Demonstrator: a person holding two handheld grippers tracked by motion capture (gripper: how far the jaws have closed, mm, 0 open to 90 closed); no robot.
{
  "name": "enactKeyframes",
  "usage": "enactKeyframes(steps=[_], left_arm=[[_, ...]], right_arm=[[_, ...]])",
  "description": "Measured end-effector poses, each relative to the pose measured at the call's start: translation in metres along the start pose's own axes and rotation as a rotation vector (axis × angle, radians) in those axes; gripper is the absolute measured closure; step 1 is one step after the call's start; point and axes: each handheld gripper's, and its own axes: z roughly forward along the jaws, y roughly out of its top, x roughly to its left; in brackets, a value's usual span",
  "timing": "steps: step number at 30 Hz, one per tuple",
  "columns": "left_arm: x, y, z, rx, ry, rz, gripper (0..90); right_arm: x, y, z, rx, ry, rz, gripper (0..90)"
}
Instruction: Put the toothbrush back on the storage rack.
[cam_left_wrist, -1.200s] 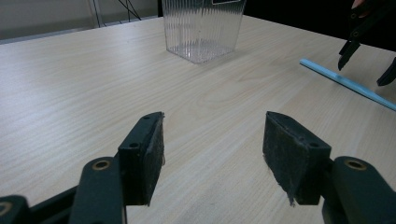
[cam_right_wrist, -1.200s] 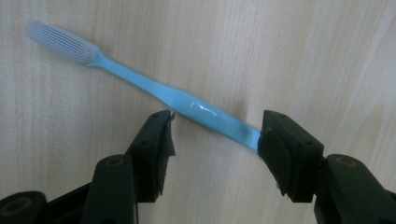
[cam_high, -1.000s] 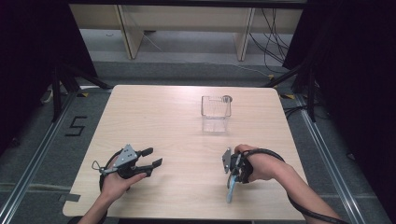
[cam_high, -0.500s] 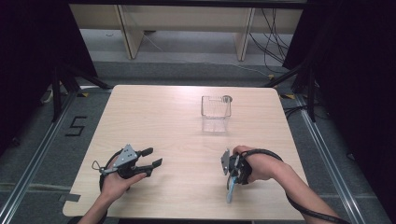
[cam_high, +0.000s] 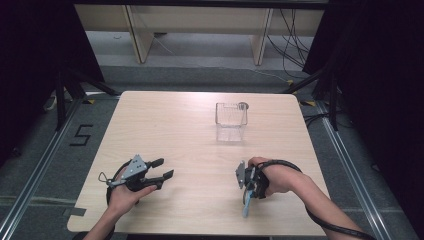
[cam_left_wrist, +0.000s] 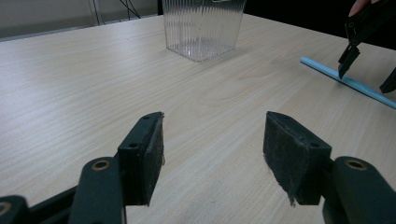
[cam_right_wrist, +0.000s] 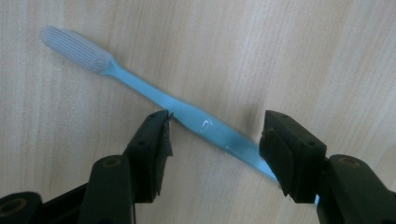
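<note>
Black hand-held gripper (cam_high: 161, 169) (grey plate on top), trailing cable.

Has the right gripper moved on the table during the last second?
No. In the high view the right gripper sits at the same spot relative to the clear container, above the blue toothbrush.

1. Wooden table (cam_high: 165, 125), pale grain, rounded corners
2. Grey floor (cam_high: 45, 165) around it, with a black "5" mark (cam_high: 81, 135) left of the table
3. Pale shelving legs (cam_high: 137, 35) beyond the far edge
4. Black cables (cam_high: 292, 45) hanging at the back right
5. Dark curtains (cam_high: 30, 60) on both sides
</note>
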Motion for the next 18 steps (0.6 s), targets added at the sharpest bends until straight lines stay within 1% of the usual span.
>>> enactKeyframes(steps=[1,3,4,5,7,11,12,17,18], left_arm=[[-0.0003,0.0001,0.0001,-0.003,-0.001,-0.001,37.9],[-0.0005,0.0002,0.0001,-0.003,-0.001,-0.001,38.0],[-0.0005,0.0002,0.0002,-0.002,-0.001,-0.001,37.9],[-0.0004,0.0001,0.0002,-0.002,-0.001,-0.002,37.9],[-0.0001,0.0,0.0001,-0.001,-0.001,-0.001,37.9],[0.0001,-0.0002,0.0001,0.0,-0.001,0.0,37.9],[0.0002,-0.0002,0.0,0.0,-0.001,0.0,37.9],[0.0,-0.0001,0.0001,-0.003,-0.001,0.0,37.8],[-0.0001,-0.0001,0.0001,-0.001,0.0,0.0,37.8]], right_arm=[[-0.0003,0.0001,0.0007,0.001,0.0,-0.008,43.2],[-0.0002,0.0003,0.0011,0.004,0.003,-0.01,43.3],[-0.0007,0.0004,0.0014,0.004,0.001,-0.02,43.2],[-0.0037,0.0013,0.0027,-0.002,0.004,-0.066,43.4],[-0.0038,0.0011,0.0036,-0.002,0.006,-0.069,43.6],[-0.0036,0.0014,0.004,-0.002,0.009,-0.068,45.0],[-0.0028,0.0016,0.0042,-0.007,0.015,-0.056,45.1],[-0.0036,0.0014,0.006,-0.005,0.027,-0.059,45.1],[-0.0005,0.0005,0.0061,0.003,0.032,-0.009,45.0]])
